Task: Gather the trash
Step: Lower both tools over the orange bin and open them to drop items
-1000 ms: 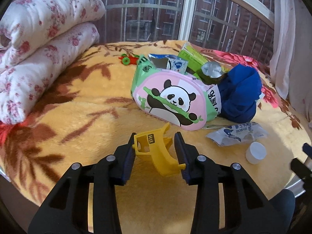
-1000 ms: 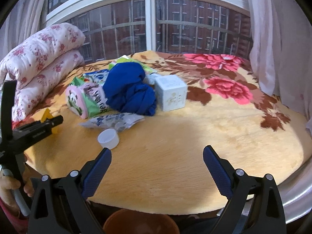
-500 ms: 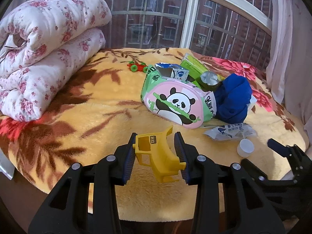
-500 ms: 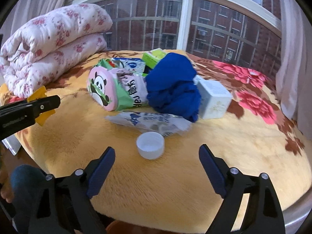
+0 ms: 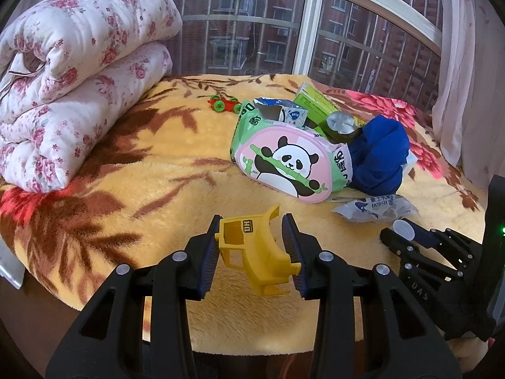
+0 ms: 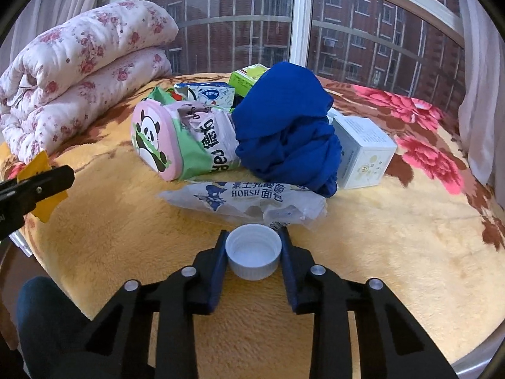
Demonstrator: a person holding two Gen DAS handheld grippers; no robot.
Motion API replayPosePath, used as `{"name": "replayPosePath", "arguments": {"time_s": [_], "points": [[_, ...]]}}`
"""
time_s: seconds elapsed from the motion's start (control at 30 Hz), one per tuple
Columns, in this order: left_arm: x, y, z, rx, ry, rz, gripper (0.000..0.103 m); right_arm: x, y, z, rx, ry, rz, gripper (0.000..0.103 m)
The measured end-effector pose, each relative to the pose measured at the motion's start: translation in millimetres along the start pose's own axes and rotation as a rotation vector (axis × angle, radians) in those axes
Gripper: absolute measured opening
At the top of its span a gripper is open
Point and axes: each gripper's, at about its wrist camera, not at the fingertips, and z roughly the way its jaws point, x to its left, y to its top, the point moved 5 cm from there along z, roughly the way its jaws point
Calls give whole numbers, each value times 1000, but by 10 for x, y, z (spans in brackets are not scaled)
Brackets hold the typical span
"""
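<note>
White plastic, the bottle cap [image 6: 253, 255] sits on the yellow blanket [image 6: 394, 252] just in front of the bread wrapper [image 6: 249, 200], with the right gripper [image 6: 253, 252] narrowed around it; its jaws have just been closing and the pads now press both sides. The lift should go straight up, so the shallow rim does not pop free or drag the wrapper along. The left gripper [image 5: 255, 249] is clamped on a yellow plastic piece [image 5: 252, 252], held above the blanket.
</note>
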Motion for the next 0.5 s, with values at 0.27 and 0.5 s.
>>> {"name": "replayPosePath", "arguments": {"time_s": [0.27, 0.5], "points": [[-47, -18, -27, 1, -2, 12, 38, -54, -12, -109, -13, 1, 10, 31], [-152, -52, -100, 10, -27, 57, 38, -127, -23, -350, -41, 15, 29, 32]]}}
